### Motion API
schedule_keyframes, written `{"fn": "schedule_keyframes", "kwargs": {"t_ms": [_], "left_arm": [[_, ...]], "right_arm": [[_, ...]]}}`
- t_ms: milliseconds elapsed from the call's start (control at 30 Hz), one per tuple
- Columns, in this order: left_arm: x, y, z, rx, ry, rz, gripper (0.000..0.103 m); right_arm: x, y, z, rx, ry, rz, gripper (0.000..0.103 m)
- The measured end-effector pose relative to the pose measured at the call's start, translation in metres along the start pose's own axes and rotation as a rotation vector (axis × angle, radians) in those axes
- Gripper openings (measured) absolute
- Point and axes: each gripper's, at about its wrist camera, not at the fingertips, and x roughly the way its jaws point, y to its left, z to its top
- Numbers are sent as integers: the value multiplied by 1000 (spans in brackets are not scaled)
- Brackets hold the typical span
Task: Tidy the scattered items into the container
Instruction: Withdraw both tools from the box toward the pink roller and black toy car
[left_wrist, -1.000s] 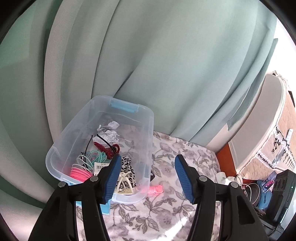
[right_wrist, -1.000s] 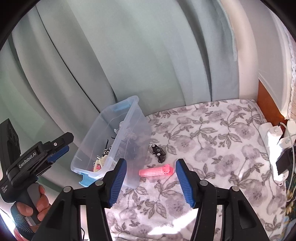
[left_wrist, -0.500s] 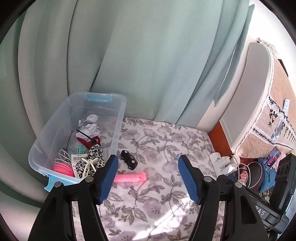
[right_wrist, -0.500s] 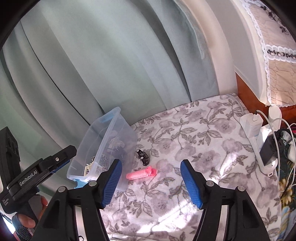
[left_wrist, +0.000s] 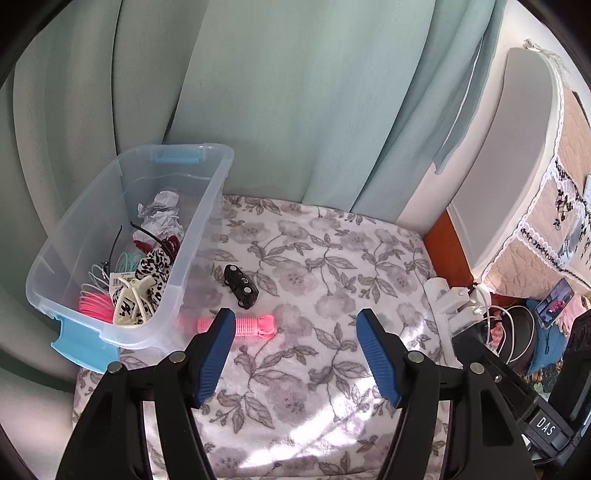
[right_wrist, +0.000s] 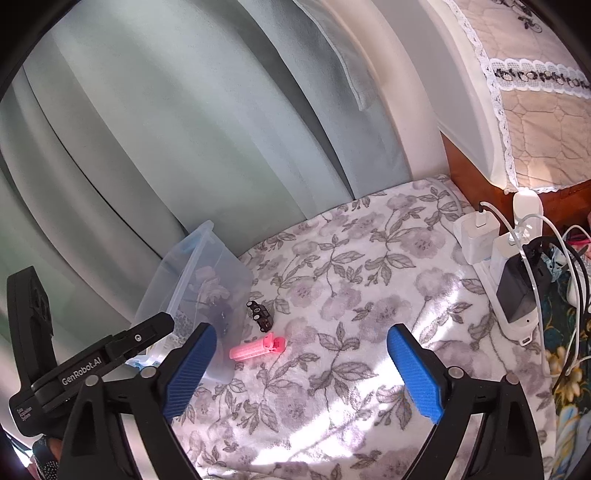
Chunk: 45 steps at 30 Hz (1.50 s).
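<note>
Surface: white blanket printed with grey flowers (left_wrist: 317, 258), laid flat before pale green curtains (left_wrist: 295, 103).
Container: clear plastic bin with light blue latches (left_wrist: 199, 236), standing on the blanket at the left edge, against the curtains; lid off.
Container contents: crumpled white paper (left_wrist: 160, 212), leopard-print fabric piece (left_wrist: 155, 266), coiled pink and mint hair ties (left_wrist: 96, 304), cream claw clip (left_wrist: 133, 295); all heaped toward the near end.
Loose item 1: pink ridged cylindrical hair roller (left_wrist: 251, 326), lying flat on the blanket just beside the bin's right wall, outside it.
Loose item 2: small black hair clip (left_wrist: 240, 286), lying on the blanket near the roller, farther back, also outside the bin.
Left gripper (left_wrist: 295, 350): blue-padded black fingers spread partway, holding nothing; jaws just opened somewhat further; left fingertip overlapping the roller's near end in the left wrist view, contact not determinable.
Right gripper (right_wrist: 301, 365): jaws just opened to nearly full spread, nothing between the pads; above bare blanket, roller ahead and slightly left.
Right margin: white power strip with chargers and cables (right_wrist: 495, 254), well apart from both loose items.
</note>
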Motion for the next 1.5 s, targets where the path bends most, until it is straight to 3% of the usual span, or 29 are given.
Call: {"fn": "schedule_keyframes", "kwargs": {"t_ms": [267, 500, 633, 700, 967, 1100, 1300, 1500], "left_arm": [[31, -2, -9, -5, 61, 49, 70], [54, -1, -20, -49, 68, 13, 85], [69, -1, -25, -61, 72, 11, 89], [76, 2, -27, -80, 77, 5, 96], [92, 19, -30, -169, 31, 40, 103], [101, 22, -30, -194, 15, 86, 103], [129, 26, -30, -247, 90, 220, 103], [149, 32, -30, -346, 111, 286, 103]], "right_arm": [[20, -9, -5, -18, 22, -25, 103], [37, -16, -8, -52, 25, -65, 103], [52, -20, -10, -57, 50, -80, 103], [58, -22, -11, -65, 65, -86, 103], [75, -30, -18, -101, 117, -95, 103], [85, -35, -20, -103, 149, -91, 103], [94, -40, -23, -103, 178, -73, 103], [101, -48, -26, -110, 203, -76, 103]]}}
